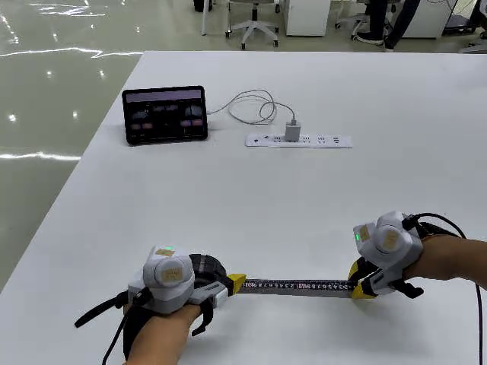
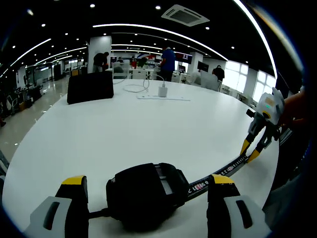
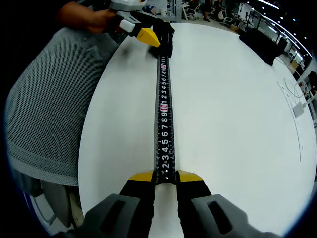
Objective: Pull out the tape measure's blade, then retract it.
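You're wearing a grey mesh garment point(image 3: 44, 99). Your left gripper point(image 1: 218, 278) and right gripper point(image 1: 355, 280) are each showing a rounded pale grey housing, a green light glowing, black jaws tipped in yellow, and a black cable point(image 1: 459, 228) trailing off.

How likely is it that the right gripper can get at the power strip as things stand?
Probably not at once. The right gripper is shut on the end of the blade, and the power strip lies far up the table. Only bare table lies between, so letting go should free the way.
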Available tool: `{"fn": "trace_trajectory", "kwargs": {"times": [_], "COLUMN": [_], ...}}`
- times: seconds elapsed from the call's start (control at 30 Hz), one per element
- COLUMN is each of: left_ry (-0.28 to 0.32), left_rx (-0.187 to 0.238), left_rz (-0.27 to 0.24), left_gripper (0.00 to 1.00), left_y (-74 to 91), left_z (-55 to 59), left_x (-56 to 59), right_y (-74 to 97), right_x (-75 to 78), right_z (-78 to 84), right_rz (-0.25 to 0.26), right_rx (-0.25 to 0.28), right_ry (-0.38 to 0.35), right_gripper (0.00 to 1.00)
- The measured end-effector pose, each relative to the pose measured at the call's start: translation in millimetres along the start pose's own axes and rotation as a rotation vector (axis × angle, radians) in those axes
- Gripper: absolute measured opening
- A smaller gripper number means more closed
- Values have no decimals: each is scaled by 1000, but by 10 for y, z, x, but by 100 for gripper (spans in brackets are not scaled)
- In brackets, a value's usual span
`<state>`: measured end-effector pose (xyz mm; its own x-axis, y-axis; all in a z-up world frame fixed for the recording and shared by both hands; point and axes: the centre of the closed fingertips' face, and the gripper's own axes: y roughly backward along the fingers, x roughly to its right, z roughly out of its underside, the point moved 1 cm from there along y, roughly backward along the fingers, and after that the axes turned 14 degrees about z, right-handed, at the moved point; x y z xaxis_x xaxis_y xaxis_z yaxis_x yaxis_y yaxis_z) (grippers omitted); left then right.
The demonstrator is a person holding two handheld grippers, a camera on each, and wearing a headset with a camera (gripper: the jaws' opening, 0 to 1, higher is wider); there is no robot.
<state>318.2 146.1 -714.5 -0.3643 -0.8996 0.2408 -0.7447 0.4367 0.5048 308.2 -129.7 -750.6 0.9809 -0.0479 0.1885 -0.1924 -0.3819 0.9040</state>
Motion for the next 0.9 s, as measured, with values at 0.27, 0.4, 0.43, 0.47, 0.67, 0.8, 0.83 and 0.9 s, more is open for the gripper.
{"fn": "trace_trajectory", "kwargs": {"times": [0.27,0.4,0.43,0.47,0.67,0.8,0.83,0.9], "left_ry": [11,38,30,33,68,63,62,57], "left_rx": [-29,-32,-28,-31,-31,-31,-32,-37], "left_rz": [5,18,15,11,-21,-22,-23,-25], "left_gripper": [80,74,74,75,68,64,64,64], "left_y": [-28,-37,-45,-50,-43,-40,-41,-43], "left_z": [65,81,69,72,71,78,79,81], "left_x": [20,72,70,62,-6,-18,-19,-15], "right_y": [-13,-26,-28,-29,-19,-20,-20,-20], "right_x": [16,9,6,10,7,10,12,16], "right_z": [5,0,0,4,6,7,8,12], "right_rz": [20,39,43,47,59,60,60,60], "right_rx": [-38,-72,-74,-78,-78,-74,-71,-66], "right_ry": [-56,-58,-56,-57,-80,-93,-98,-105], "right_gripper": [11,11,11,11,11,11,11,11]}}
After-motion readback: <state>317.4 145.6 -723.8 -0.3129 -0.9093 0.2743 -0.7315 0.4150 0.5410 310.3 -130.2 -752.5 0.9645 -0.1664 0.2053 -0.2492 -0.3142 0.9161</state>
